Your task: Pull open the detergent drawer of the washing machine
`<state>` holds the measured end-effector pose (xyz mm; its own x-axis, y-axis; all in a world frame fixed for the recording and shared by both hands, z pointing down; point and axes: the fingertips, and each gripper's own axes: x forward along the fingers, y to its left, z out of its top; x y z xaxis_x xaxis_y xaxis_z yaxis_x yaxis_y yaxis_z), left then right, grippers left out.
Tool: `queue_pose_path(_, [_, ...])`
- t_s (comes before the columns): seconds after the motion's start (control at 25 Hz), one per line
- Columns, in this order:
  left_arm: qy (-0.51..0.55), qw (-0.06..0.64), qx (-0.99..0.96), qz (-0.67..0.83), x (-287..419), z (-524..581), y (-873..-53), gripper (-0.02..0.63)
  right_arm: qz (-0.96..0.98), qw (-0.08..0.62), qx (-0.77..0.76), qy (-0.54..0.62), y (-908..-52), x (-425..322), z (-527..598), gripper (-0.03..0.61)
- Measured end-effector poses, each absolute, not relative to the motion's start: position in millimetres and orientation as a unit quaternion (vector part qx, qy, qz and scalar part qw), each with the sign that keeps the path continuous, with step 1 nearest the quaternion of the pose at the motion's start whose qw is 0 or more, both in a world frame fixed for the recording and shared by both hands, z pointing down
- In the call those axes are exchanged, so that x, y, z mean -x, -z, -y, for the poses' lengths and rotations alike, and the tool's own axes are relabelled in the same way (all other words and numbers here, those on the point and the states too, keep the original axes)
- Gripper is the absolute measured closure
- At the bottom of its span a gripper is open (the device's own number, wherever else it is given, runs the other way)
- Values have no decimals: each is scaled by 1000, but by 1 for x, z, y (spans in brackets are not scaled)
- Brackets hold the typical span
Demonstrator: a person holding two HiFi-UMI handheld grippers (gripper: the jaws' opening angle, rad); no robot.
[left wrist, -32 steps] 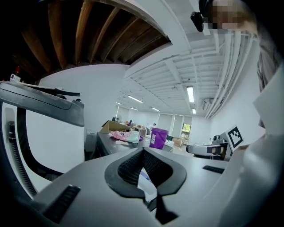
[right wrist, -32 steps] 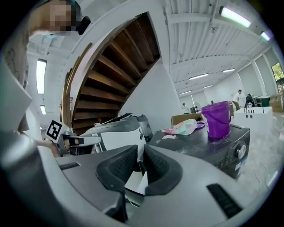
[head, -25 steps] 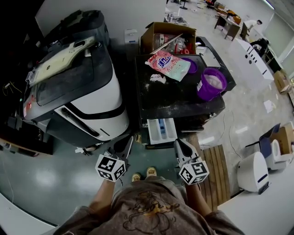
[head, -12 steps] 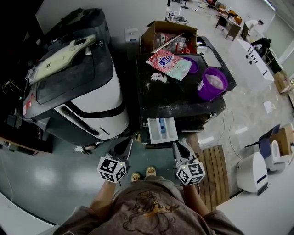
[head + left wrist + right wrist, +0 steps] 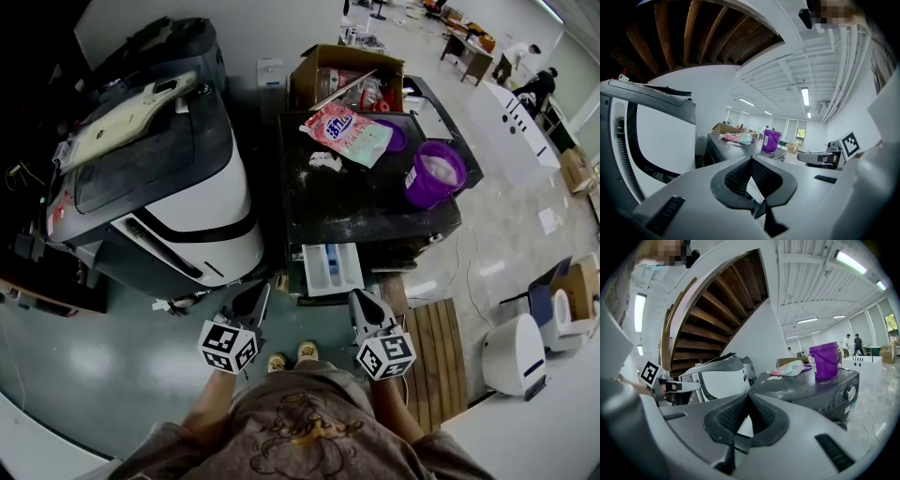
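Observation:
In the head view the dark washing machine [image 5: 375, 202] stands ahead of me, and its white detergent drawer [image 5: 331, 267] with a blue insert juts out of the front at the left. My right gripper [image 5: 361, 301] hangs just below and right of the drawer, apart from it, jaws shut on nothing. My left gripper [image 5: 257, 294] is level with it, left of the drawer, jaws closed and empty. From the right gripper view the machine's top [image 5: 806, 378] and control dial [image 5: 851, 393] show; the drawer is hidden behind the jaws [image 5: 749, 399]. The left gripper [image 5: 751, 161] points along the machine's side.
A purple bucket [image 5: 433, 171], a pink detergent bag [image 5: 344, 131] and spilled powder sit on the machine top. A cardboard box [image 5: 342, 75] stands behind it. A large black-and-white machine [image 5: 159, 187] fills the left. A wooden pallet [image 5: 441, 347] lies at my right, my feet [image 5: 292, 354] below the grippers.
The right gripper has drawn back slightly toward me, away from the drawer. The drawer stays pulled out and the left gripper has hardly moved.

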<state>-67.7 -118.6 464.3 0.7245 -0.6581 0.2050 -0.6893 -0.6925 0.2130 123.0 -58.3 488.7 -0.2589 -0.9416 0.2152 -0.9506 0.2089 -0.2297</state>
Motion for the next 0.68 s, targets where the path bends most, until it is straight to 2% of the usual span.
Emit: queue_pose_path(0.68, [-47, 158, -914, 371, 70, 123, -468, 592, 777, 10, -608, -165, -495, -123, 60, 574])
